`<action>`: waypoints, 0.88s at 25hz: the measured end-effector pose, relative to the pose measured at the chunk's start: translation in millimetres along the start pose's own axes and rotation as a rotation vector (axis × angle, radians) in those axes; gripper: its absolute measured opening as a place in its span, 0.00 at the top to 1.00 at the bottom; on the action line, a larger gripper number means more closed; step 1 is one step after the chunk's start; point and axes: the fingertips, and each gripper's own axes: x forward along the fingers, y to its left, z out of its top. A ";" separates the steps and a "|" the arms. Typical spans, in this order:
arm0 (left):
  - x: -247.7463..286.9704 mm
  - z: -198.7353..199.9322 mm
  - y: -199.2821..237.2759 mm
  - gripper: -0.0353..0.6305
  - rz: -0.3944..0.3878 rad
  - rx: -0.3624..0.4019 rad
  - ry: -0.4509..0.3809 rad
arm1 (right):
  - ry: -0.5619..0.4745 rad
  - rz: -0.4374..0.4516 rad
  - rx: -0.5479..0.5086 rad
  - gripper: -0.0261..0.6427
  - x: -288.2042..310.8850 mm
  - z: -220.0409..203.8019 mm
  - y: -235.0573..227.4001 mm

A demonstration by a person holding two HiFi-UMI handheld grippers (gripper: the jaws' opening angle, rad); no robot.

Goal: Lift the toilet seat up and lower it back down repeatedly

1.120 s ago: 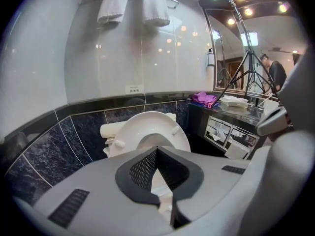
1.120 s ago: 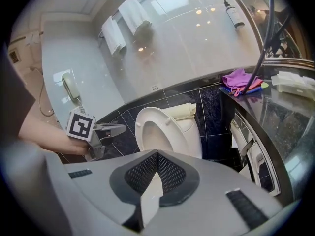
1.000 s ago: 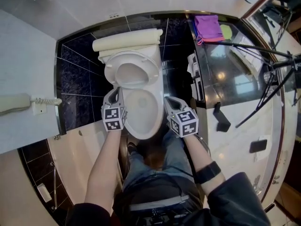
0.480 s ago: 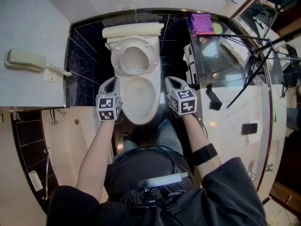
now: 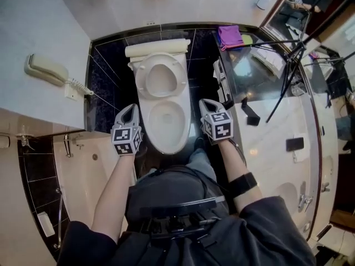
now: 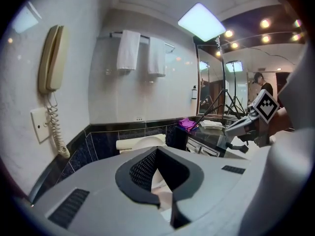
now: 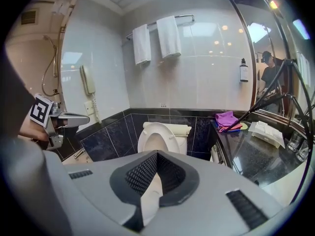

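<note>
White plastic toilet seat (image 5: 161, 77) stands upright; left gripper (image 5: 131, 108) and right gripper (image 5: 207, 103), jaws clenched empty, could knock it slamming down.

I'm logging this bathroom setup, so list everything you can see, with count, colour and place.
Toilet: 1, white, against the dark tiled wall.
Seat: 1, white, raised.
Phone: 1, beige, on the left wall.
Towels: 2, white, on a rail above the toilet.
Counter: 1, dark, right of the toilet.
Cloth: 1, purple, on the counter's far corner.
Bottle: 1, dark, by the mirror.
Left gripper: 1, grey, shut, empty, left of the bowl.
Right gripper: 1, grey, shut, empty, right of the bowl.
</note>
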 end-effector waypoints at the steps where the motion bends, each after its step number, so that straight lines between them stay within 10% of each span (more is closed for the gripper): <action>1: -3.9 0.2 -0.2 0.95 -0.003 0.001 0.002 | -0.002 -0.006 -0.004 0.94 -1.4 0.3 1.4; 22: -19.2 -13.4 13.6 0.95 0.019 0.017 0.005 | 0.017 -0.015 -0.062 0.94 -1.2 -1.8 10.8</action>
